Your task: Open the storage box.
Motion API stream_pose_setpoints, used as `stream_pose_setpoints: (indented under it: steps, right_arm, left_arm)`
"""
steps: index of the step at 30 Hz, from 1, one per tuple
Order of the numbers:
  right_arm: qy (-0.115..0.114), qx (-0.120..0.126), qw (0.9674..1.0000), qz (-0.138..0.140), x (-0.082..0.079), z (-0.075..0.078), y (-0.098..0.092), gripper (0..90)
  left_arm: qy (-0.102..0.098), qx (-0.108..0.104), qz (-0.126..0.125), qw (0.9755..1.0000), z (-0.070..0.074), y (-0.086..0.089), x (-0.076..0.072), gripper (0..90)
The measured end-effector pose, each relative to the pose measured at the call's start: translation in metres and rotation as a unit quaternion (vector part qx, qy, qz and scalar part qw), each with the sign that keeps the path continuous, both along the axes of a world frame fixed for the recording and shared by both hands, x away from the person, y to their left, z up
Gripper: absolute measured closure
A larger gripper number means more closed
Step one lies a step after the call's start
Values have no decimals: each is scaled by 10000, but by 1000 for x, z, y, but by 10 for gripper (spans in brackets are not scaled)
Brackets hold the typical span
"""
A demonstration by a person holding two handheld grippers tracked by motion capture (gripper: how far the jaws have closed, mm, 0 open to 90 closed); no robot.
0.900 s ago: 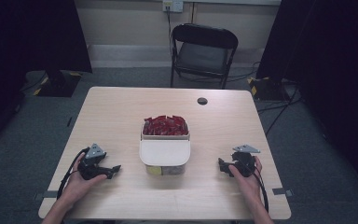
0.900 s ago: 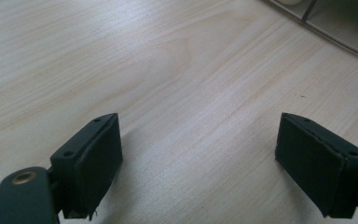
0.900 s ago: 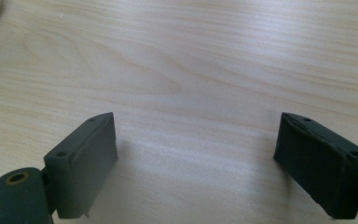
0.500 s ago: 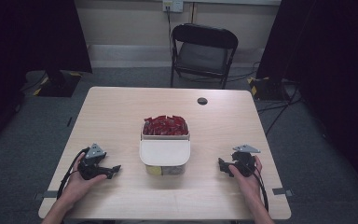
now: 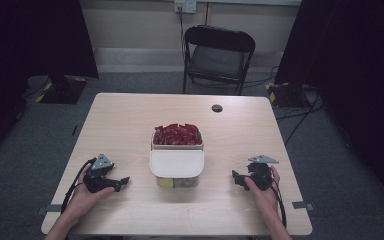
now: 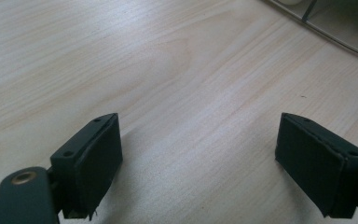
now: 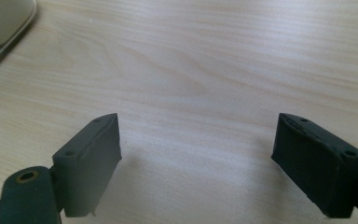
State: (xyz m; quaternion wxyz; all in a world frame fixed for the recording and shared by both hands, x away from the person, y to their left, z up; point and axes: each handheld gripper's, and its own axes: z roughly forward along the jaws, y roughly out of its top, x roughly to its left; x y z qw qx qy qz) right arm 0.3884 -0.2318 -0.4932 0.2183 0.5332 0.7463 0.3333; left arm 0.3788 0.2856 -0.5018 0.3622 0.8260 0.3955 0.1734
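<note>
- Left gripper sits on the bench at about eight o'clock from the box, jaws spread wide with nothing but bare wood between them; its own view confirms the gap is empty.
- Centre of the bench: a clear plastic box packed with red packets at its far end, and a white lid lying across the near half, so the box looks only part covered. It stands well apart from both grippers.
- Right gripper rests at about four o'clock from the box, jaws likewise wide apart and holding nothing.
- Risk, as I judge it: the lid sits loose, so a one-sided push from either gripper could skate it off or tip it into the packets.
- Another risk: the box looks light and the wood smooth, so a nudge from one side alone may shove the whole box across instead of gripping it; packets heaped at the rim could spill.
- Trailing cables by each hand could drag on a reach.
- Surface: pale wood-grain bench, a small dark round cap at one o'clock.
- Room: grey carpet, a black folding chair at twelve o'clock, dark curtains on both sides.
</note>
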Motion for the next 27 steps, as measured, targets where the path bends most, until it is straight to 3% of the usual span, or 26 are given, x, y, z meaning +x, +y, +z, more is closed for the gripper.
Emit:
stream_pose_setpoints:
  steps: [5, 9, 16, 19, 27]
  right_arm:
    - [-59, 48, 10000, 5, -3, 4, 1, 147]
    - [-118, -81, 9999, -11, -5, 8, 2, 146]
    - [-206, 41, 9997, 121, -11, 16, 6, 158]
    - [-360, 214, 9990, 169, -15, 26, 7, 160]
    - [-556, 323, 9975, 308, -24, 37, 17, 166]
  left_arm:
    - [0, 1, 0, 10000, 0, 0, 0, 141]
    - [2, 0, -1, 10000, 0, 0, 0, 141]
    - [2, 2, -2, 10000, 0, 0, 0, 141]
    - [1, 1, -1, 10000, 0, 0, 0, 141]
    - [1, -1, 0, 10000, 0, 0, 0, 141]
